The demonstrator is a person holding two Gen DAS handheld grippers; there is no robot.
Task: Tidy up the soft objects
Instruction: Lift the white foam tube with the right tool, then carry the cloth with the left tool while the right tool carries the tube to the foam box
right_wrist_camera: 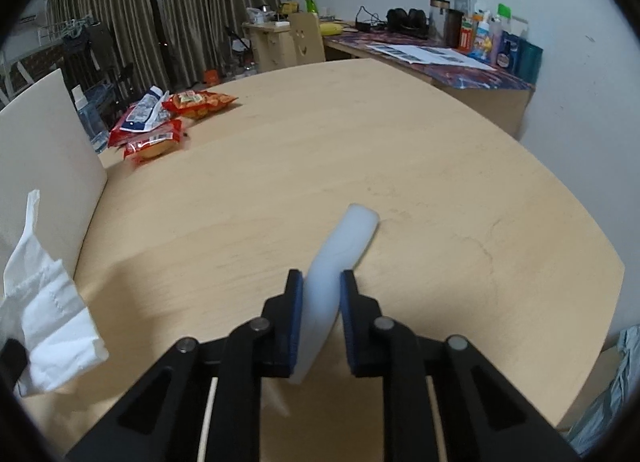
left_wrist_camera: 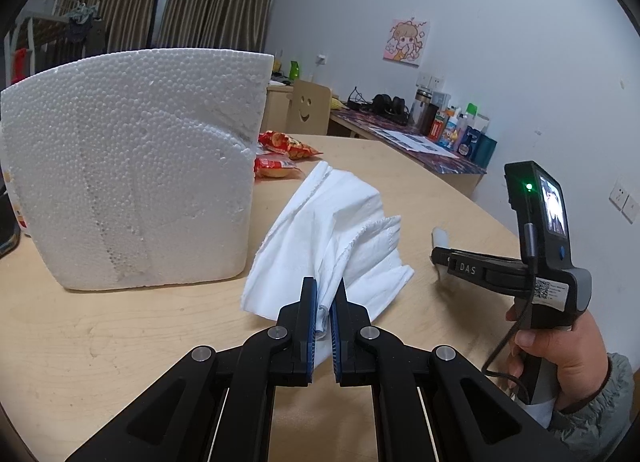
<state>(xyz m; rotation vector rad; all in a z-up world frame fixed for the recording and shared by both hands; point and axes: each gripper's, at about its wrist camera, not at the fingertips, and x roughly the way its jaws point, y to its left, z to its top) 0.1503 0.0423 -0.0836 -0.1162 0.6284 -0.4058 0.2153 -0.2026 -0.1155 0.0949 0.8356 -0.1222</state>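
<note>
Nearest, the left tool (left_wrist_camera: 324,298) is closed on the near edge of a crumpled white cloth (left_wrist_camera: 332,222), most of which lies loose on the desk (left_wrist_camera: 120,342) just right of a white foam block (left_wrist_camera: 132,166). With only a thin fold pinched, a quick lift could let the fabric slide out or drag its far end against the foam. On the right, the right tool (right_wrist_camera: 322,286) grips a pale, bent soft strip (right_wrist_camera: 344,246) whose free end droops toward the desk; being squashy, it may squirm out sideways. Farther off at the left, snack packets (right_wrist_camera: 160,126) could be swept by trailing cloth.
</note>
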